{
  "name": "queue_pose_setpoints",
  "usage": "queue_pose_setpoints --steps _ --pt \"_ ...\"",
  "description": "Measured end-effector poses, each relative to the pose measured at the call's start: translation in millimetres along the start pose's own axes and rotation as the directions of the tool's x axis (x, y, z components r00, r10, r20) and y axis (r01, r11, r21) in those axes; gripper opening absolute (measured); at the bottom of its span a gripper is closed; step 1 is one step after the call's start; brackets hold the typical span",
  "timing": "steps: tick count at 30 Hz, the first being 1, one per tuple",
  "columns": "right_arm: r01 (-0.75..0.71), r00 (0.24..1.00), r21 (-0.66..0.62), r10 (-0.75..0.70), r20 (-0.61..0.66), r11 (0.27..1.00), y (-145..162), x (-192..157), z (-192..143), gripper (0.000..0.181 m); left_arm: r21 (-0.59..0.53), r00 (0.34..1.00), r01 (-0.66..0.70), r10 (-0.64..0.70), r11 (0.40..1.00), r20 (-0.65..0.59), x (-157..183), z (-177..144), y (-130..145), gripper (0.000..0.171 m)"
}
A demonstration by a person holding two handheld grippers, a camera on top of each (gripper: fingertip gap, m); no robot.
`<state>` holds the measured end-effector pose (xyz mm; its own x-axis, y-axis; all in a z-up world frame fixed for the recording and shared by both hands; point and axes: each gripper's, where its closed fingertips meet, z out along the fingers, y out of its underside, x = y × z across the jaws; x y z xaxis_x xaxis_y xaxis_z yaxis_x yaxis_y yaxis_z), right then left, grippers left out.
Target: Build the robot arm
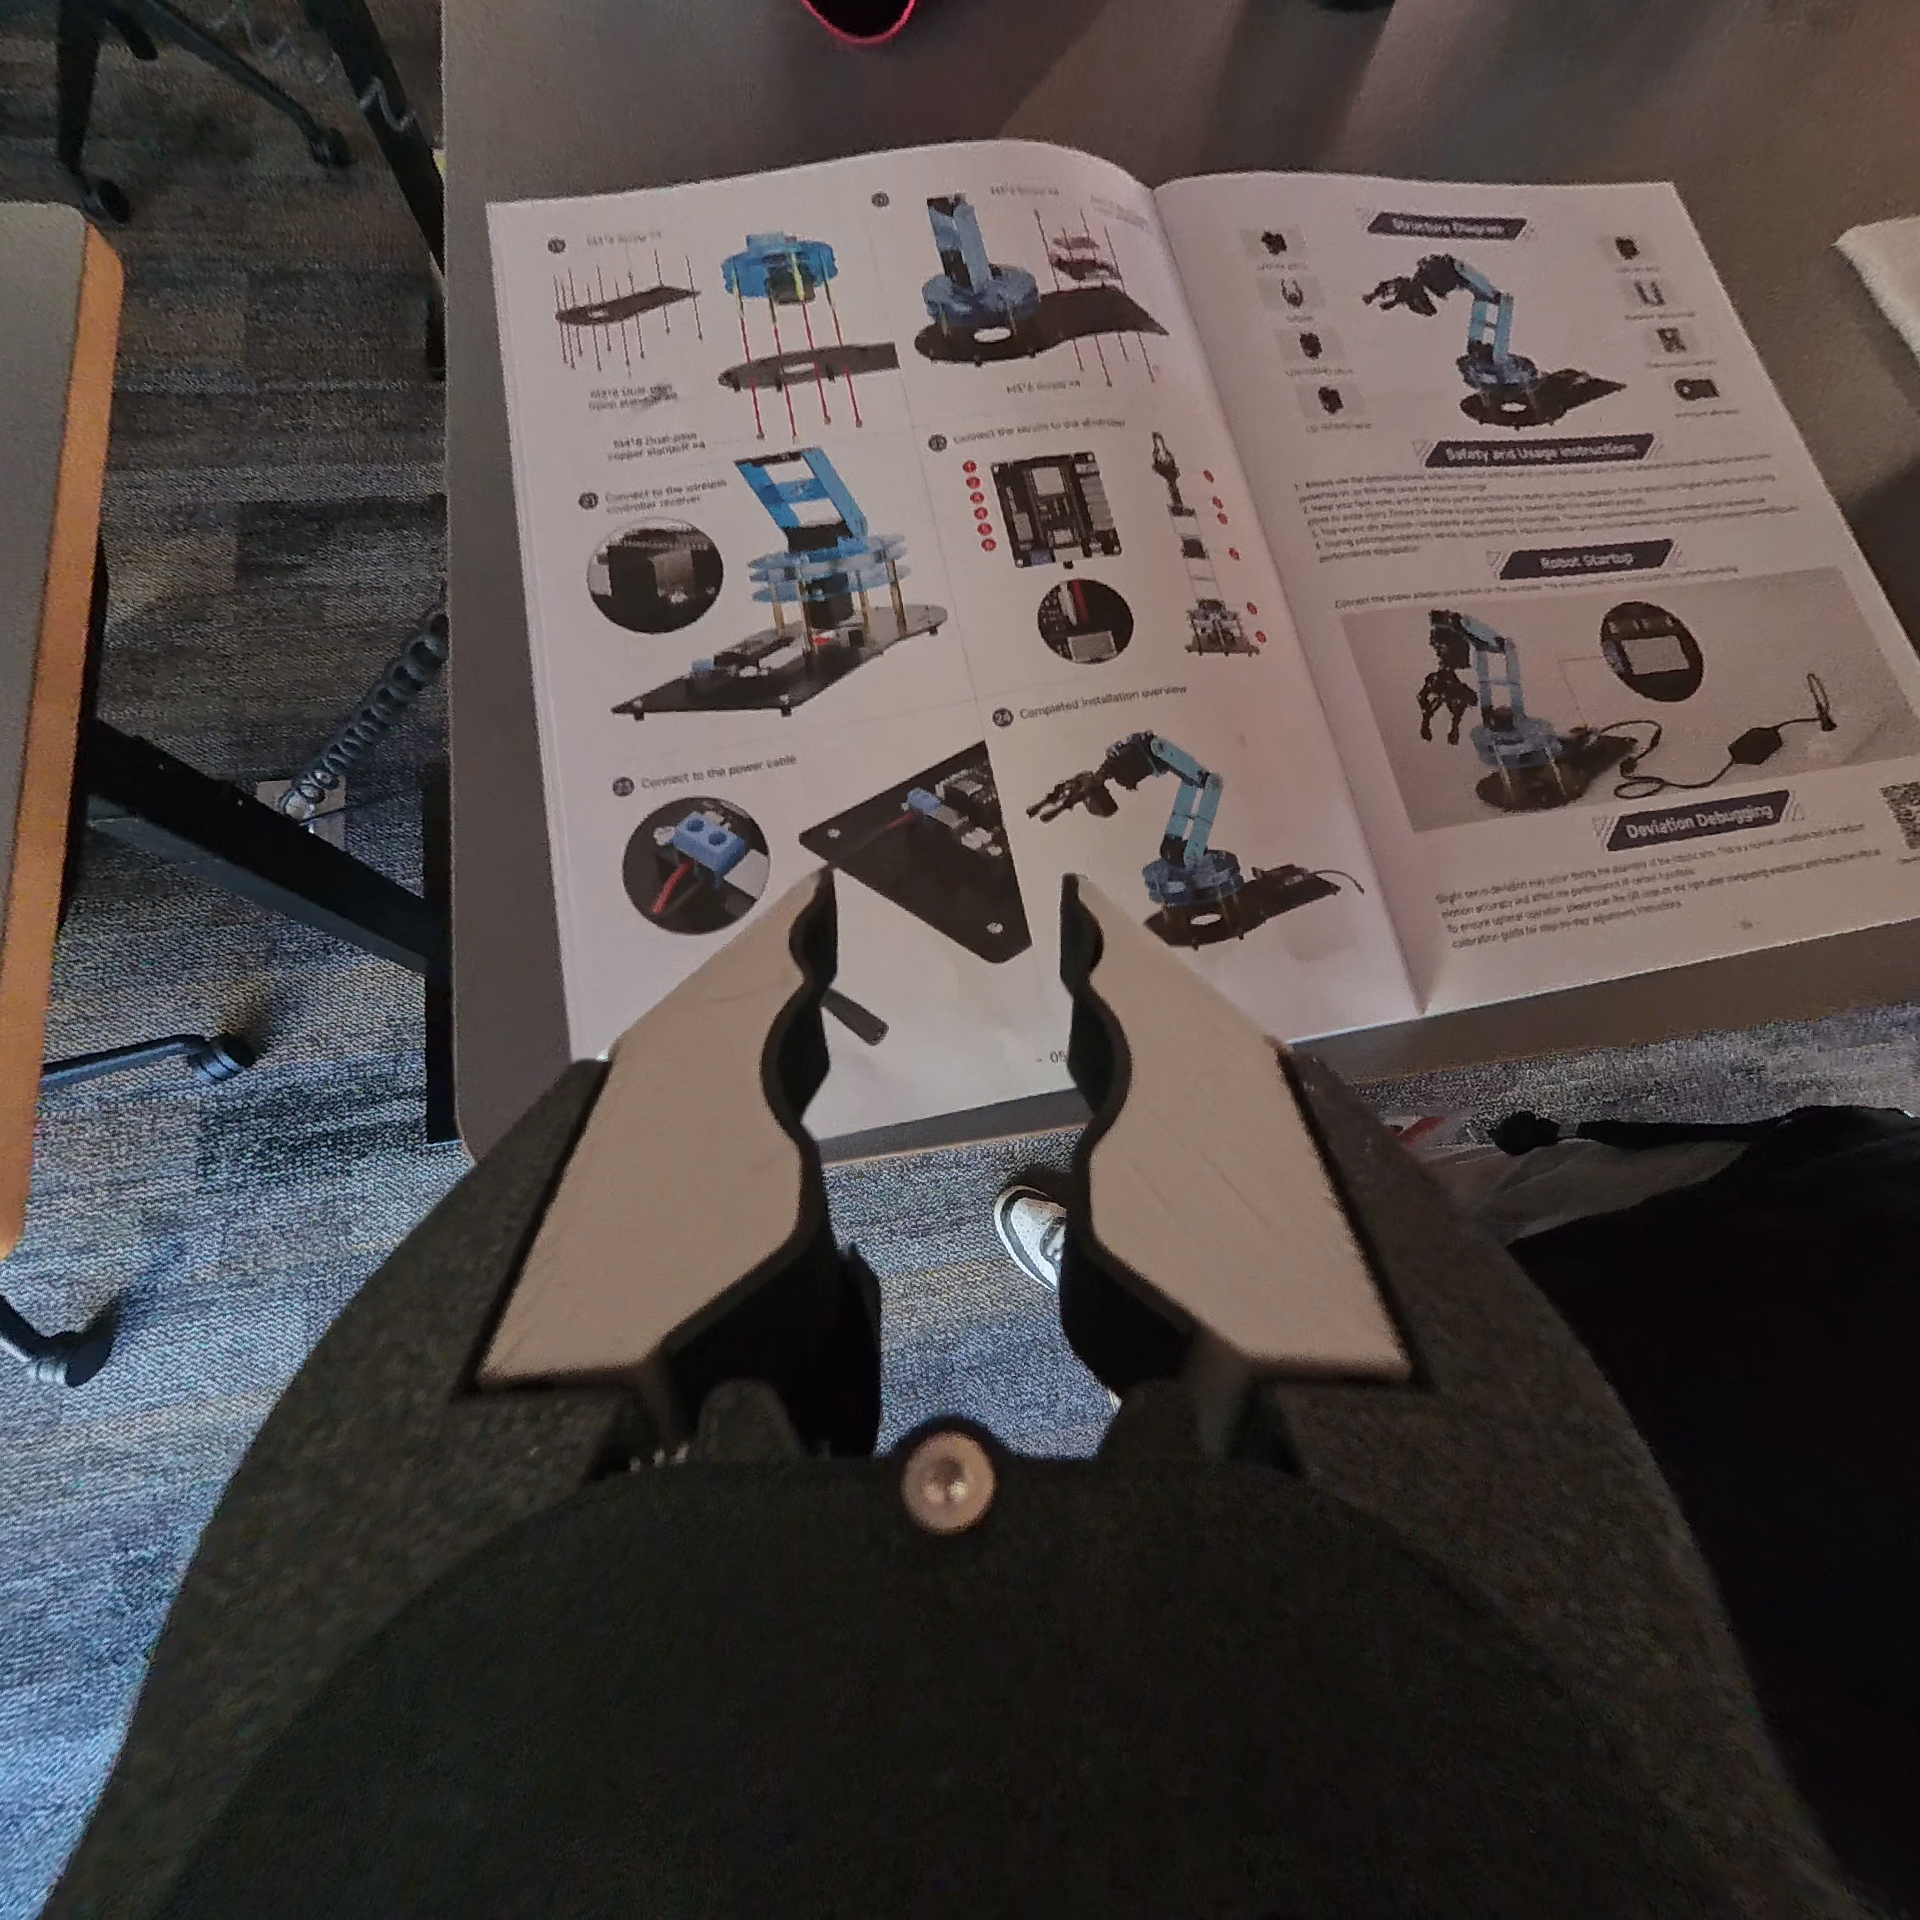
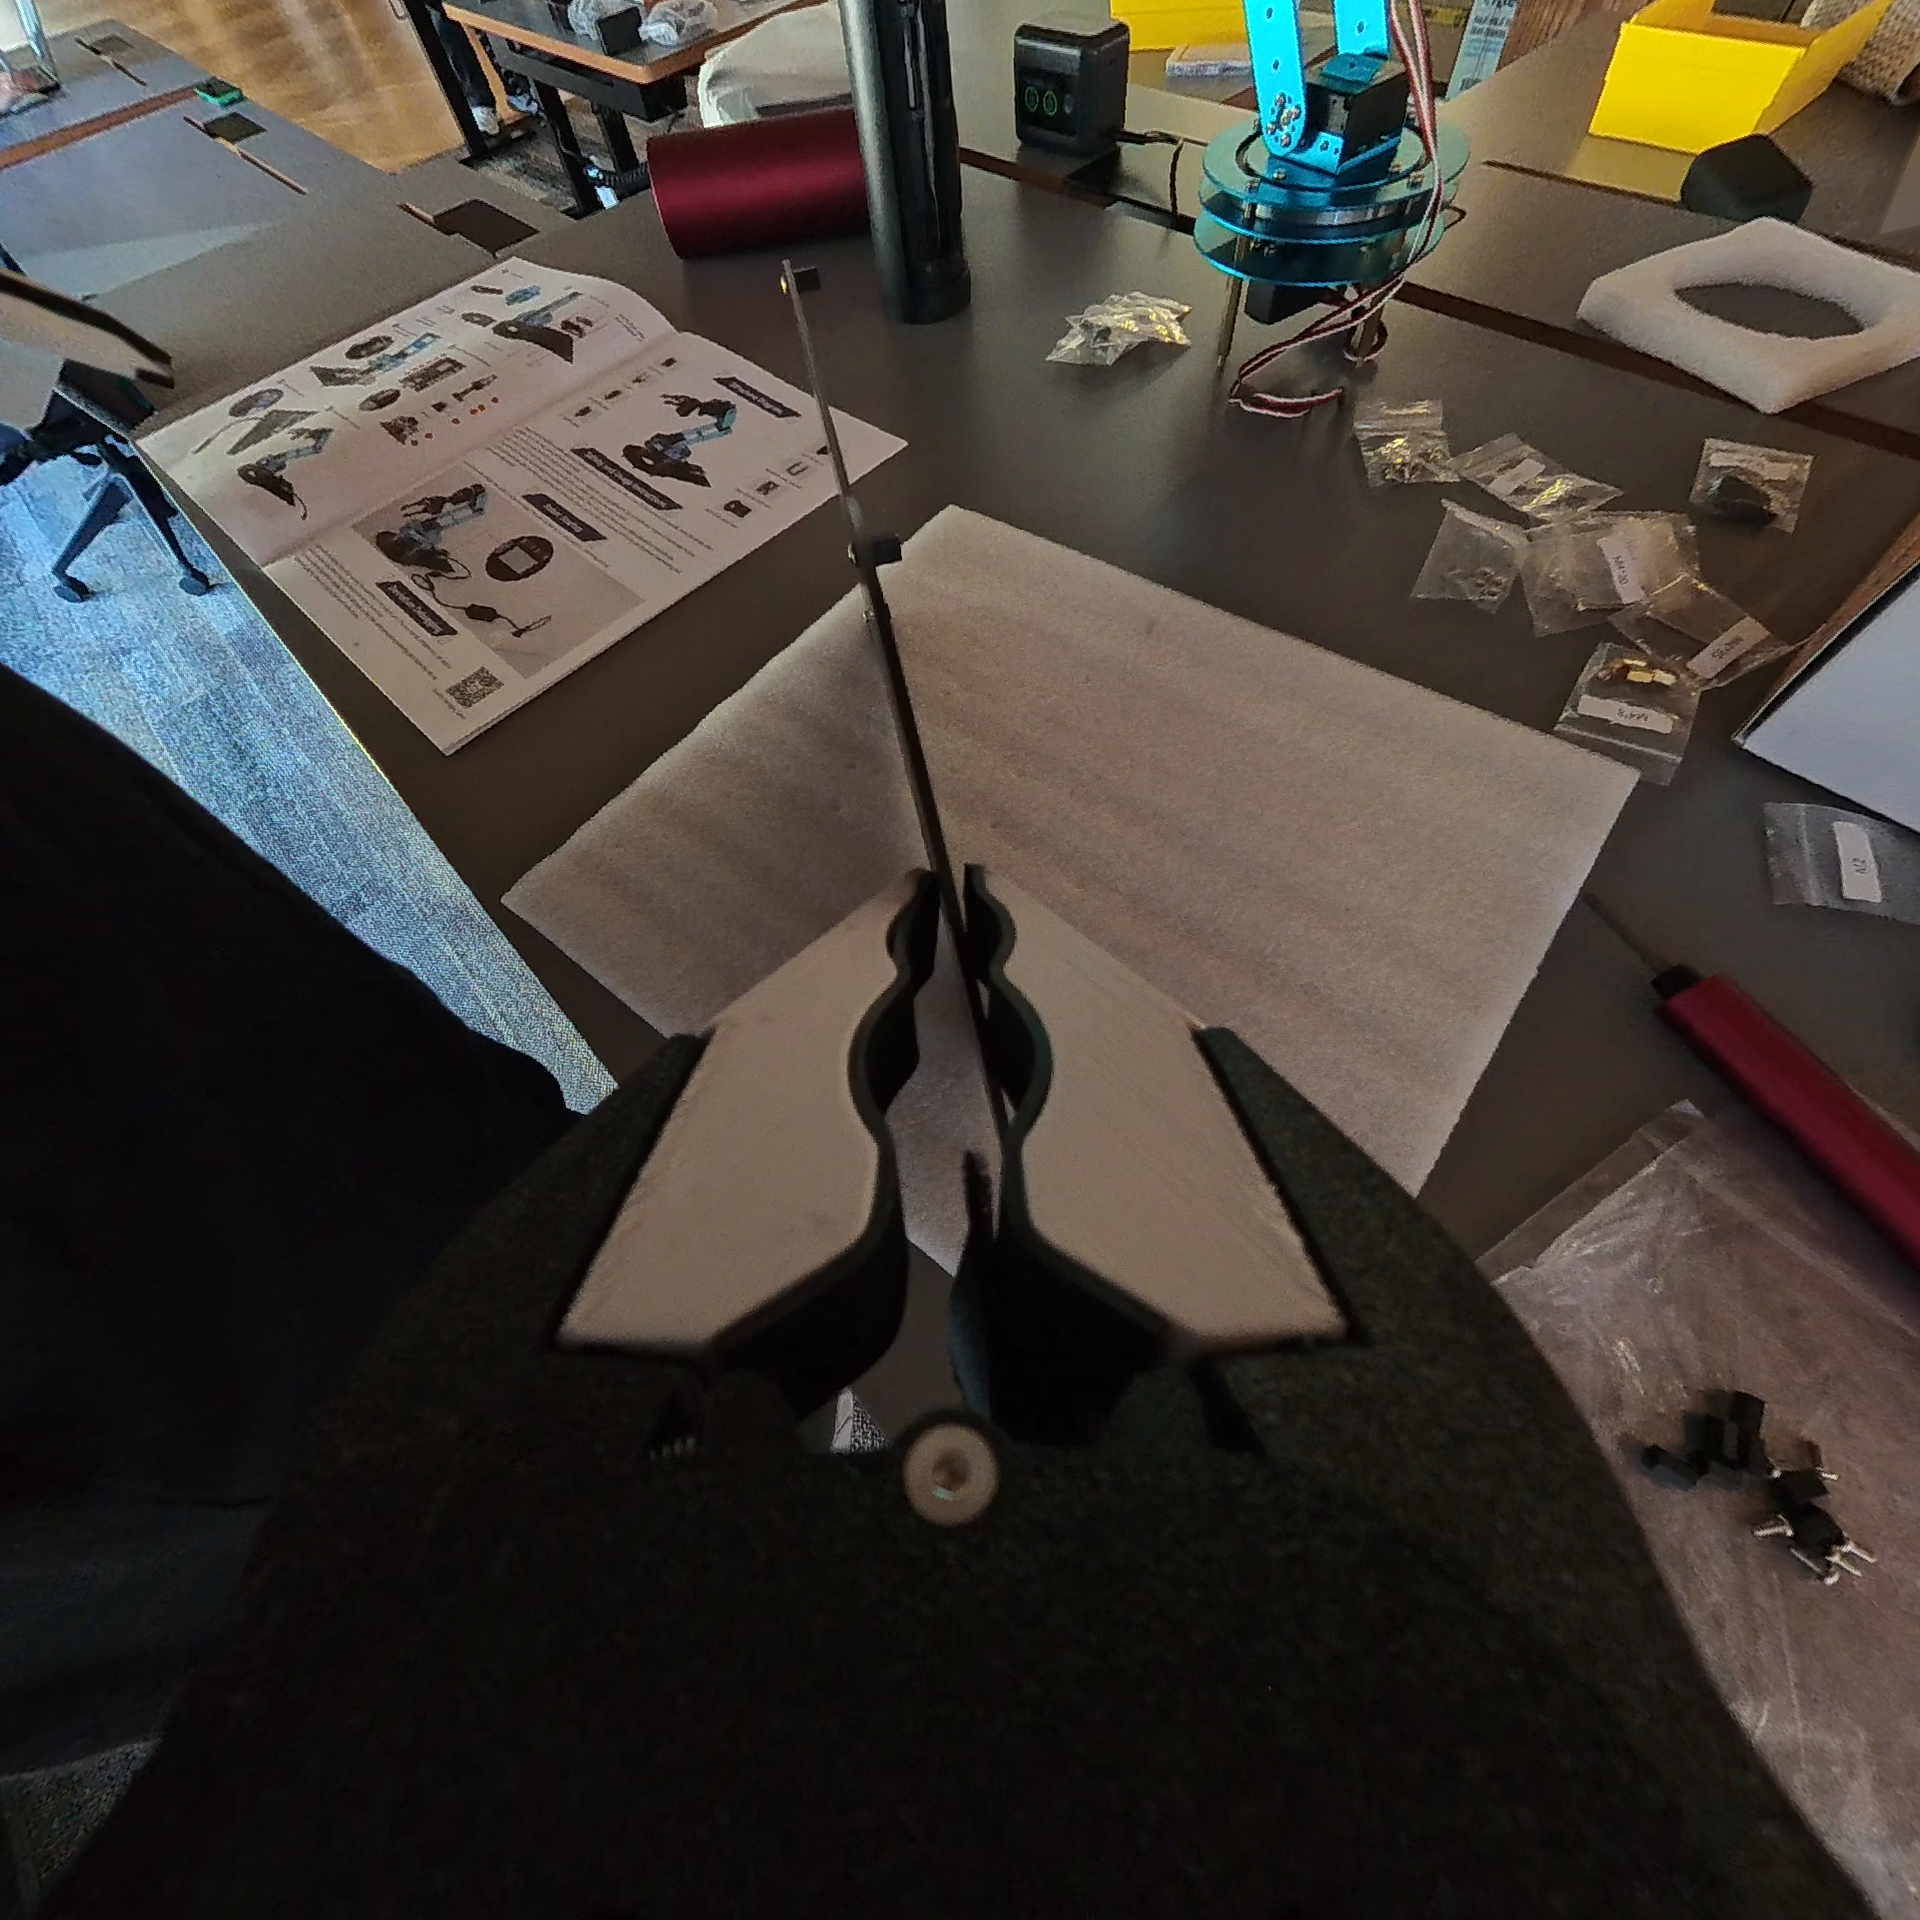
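The left gripper point(image 1: 948, 904) hangs over the near edge of the open booklet point(image 1: 1195, 582) on the worktop point(image 1: 1351, 94), its jaws apart and empty. The right gripper point(image 2: 948, 883) is beyond the booklet's right side, over a white foam sheet point(image 2: 1195, 790); its jaws are clamped on a thin black plate point(image 2: 873, 582), held edge-on and pointing forward. Small clear bags point(image 2: 1558, 561) with white labels lie further right of the booklet, holding small parts.

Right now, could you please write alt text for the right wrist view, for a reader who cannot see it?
The right gripper is shut on a thin dark plate held edge-on above a white foam sheet on a dark table. An open booklet lies to the left; a blue robot arm base and small parts bags lie beyond.
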<state>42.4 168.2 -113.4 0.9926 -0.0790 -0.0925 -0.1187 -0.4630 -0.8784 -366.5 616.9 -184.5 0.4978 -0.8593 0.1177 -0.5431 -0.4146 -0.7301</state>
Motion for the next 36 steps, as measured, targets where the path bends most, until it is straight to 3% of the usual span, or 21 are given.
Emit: queue_pose_setpoints --steps 16,20,23,26,30,33,36 --pt "-0.016 1.0 0.005 0.016 -0.011 1.0 -0.8 0.0 0.6 0.004 -0.007 0.998 -0.045 0.044 0.999 -0.042 5.1 20.8 -20.9 0.042" --pt "-0.018 1.0 0.018 0.018 0.003 1.0 -0.9 -1.9 0.5 0.003 0.013 0.982 -0.118 0.118 0.993 -0.147 38.4 37.2 -39.3 0.043" --pt "-0.013 1.0 0.031 0.013 0.012 0.999 -0.8 -4.2 0.3 0.003 0.058 0.929 -0.25 0.256 0.967 -0.267 89.4 51.2 -62.4 0.043" --pt "-0.01 1.0 0.048 0.009 0.02 0.999 -0.7 -7.5 0.2 0.003 0.147 0.798 -0.379 0.403 0.914 -0.448 169.5 57.1 -89.1 0.043" --pt "0.032 0.999 0.094 -0.032 -0.008 0.995 -1.8 -6.5 0.2 0.003 0.286 0.509 -0.481 0.529 0.829 -0.679 293.9 48.9 -116.6 0.044" --pt "0.033 0.999 0.153 -0.034 0.005 0.988 -3.6 -3.0 0.5 0.003 0.417 0.293 -0.568 0.648 0.709 -0.703 375.7 46.3 -130.5 0.043" --pt "0.028 0.999 0.212 -0.035 0.031 0.977 -5.4 4.2 1.2 0.003 0.523 0.12 -0.635 0.741 0.568 -0.66 441.4 54.1 -144.3 0.043"
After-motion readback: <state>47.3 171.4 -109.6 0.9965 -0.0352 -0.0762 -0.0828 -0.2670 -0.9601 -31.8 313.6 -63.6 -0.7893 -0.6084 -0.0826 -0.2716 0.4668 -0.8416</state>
